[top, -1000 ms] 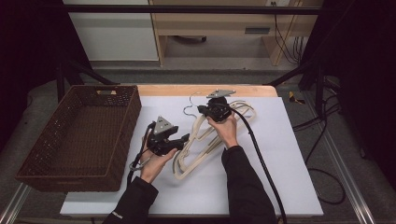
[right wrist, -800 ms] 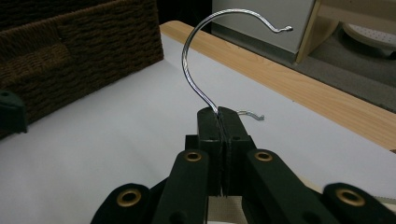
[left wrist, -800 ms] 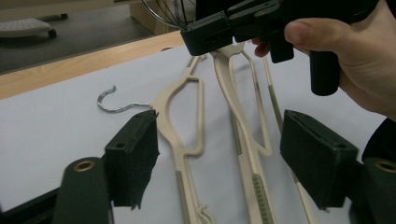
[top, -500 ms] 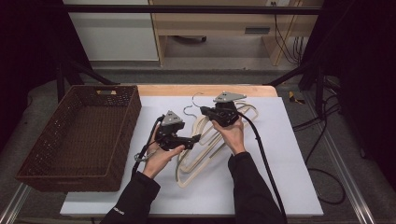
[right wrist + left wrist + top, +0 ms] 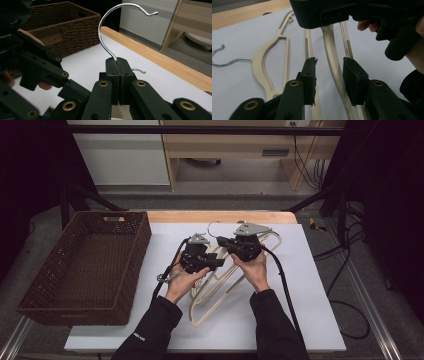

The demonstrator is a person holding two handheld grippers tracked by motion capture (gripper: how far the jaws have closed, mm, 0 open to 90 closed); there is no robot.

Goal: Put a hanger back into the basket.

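Observation:
My right gripper [image 5: 117, 61] is shut on the neck of a metal hook [image 5: 105, 25], which curves up out of its jaws. That hook belongs to a cream plastic hanger [image 5: 227, 270] held over the table, and its ribbed arm [image 5: 333, 60] runs between the jaws of my left gripper [image 5: 329, 67]. The left jaws have just been closing around that arm, and a gap still shows beside the left pad [image 5: 310, 72]. In the high view the left gripper [image 5: 220, 262] sits just left of the right gripper [image 5: 222, 241], both near the table's middle.
More cream hangers [image 5: 269, 57] lie flat on the white table [image 5: 310, 290], one with a wire hook [image 5: 219, 53]. A brown wicker basket [image 5: 125, 250] stands at the left. A wooden strip [image 5: 220, 216] edges the table's far side.
Both hands have shifted rightward and a little up. The left gripper has closed in on the right one, and its jaws now straddle the hanger's arm.

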